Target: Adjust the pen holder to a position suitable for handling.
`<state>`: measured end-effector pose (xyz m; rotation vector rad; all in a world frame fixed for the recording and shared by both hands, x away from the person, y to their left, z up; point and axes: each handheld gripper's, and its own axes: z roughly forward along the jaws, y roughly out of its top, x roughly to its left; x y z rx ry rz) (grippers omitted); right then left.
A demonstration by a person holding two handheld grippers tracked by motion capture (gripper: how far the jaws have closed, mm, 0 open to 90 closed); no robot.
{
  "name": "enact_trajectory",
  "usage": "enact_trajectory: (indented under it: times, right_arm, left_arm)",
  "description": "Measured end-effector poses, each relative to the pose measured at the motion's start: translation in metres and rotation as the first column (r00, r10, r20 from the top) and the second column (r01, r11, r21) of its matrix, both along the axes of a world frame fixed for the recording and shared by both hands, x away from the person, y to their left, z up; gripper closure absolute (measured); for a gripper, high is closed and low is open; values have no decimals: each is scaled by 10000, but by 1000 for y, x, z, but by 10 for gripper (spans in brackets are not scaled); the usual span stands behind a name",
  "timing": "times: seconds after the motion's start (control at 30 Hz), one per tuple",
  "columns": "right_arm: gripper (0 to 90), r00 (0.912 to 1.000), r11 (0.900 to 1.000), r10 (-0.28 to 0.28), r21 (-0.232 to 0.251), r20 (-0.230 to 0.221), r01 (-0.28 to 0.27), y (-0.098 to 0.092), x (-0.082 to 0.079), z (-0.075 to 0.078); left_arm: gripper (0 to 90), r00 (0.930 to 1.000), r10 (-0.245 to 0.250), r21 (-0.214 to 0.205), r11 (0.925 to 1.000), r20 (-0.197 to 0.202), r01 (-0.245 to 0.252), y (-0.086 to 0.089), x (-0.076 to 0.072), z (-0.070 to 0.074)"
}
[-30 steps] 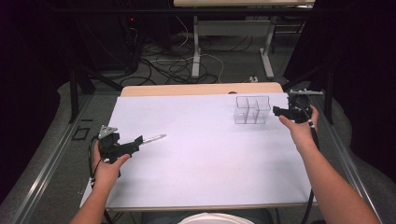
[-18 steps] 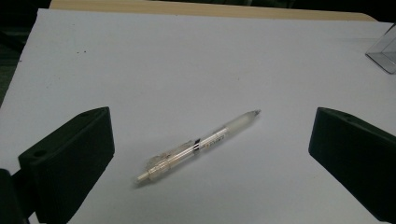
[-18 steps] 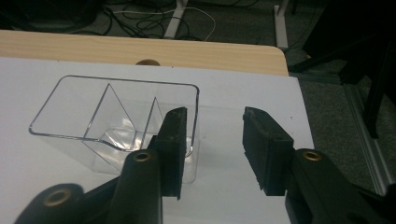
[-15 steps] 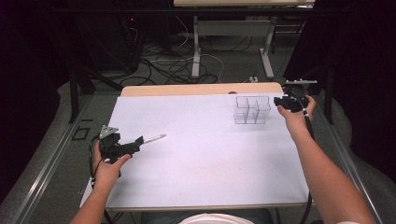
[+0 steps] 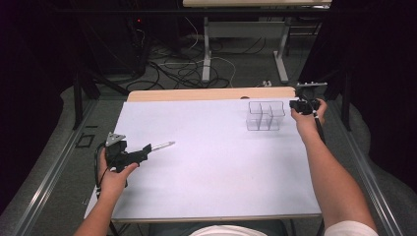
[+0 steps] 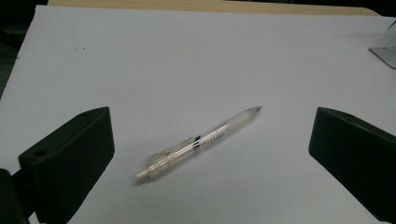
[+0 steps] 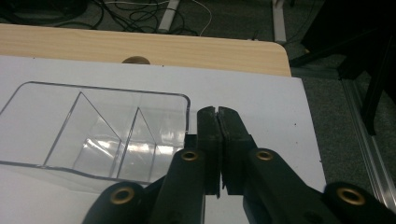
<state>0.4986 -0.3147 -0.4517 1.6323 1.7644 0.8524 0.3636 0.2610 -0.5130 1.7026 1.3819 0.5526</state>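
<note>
- One pen (image 6: 201, 142), one clear box (image 5: 265, 115), two grippers, one white sheet (image 5: 221, 167) covering most of the counter (image 5: 196, 94).
- Left gripper (image 5: 142, 151): jaws released, spread wide, nothing between the pads; the pen lies on the sheet just ahead of them, not touched.
- Right gripper (image 7: 218, 140): jaws have just been closing and now sit clenched together on nothing, right beside the box's right wall, near the sheet's far right corner.
- Box has a clear divider making several compartments; exact count can't be told. It looks empty.
- Box stands well apart from the pen; bare sheet lies between them, nothing blocks the way.
- Around: strip of wooden counter edge beyond the sheet, cables (image 5: 196, 69) and table legs on the floor behind.
- Pen: see-through barrel, frosted white grip, pointed tip facing away from the left gripper, lying flat and slanted across the left gripper view.
</note>
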Motion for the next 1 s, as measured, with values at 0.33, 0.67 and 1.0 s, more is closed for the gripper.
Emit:
enact_trajectory:
  times: [0.33,0.67,1.0]
  right_arm:
    - [900,9985,10000,-78,43,-547,81,-4,14,-16]
    - [900,9971,9997,-5,-256,-755,-15,4,20,-25]
    - [900,9957,9993,176,-323,-905,-206,10,23,-32]
  left_arm:
    - [2,10000,7,-17,10000,-79,-7,0,-1,0]
    - [2,10000,12,35,10000,-93,-12,-1,-1,0]
    - [2,10000,45,-40,10000,-48,-45,0,-1,0]
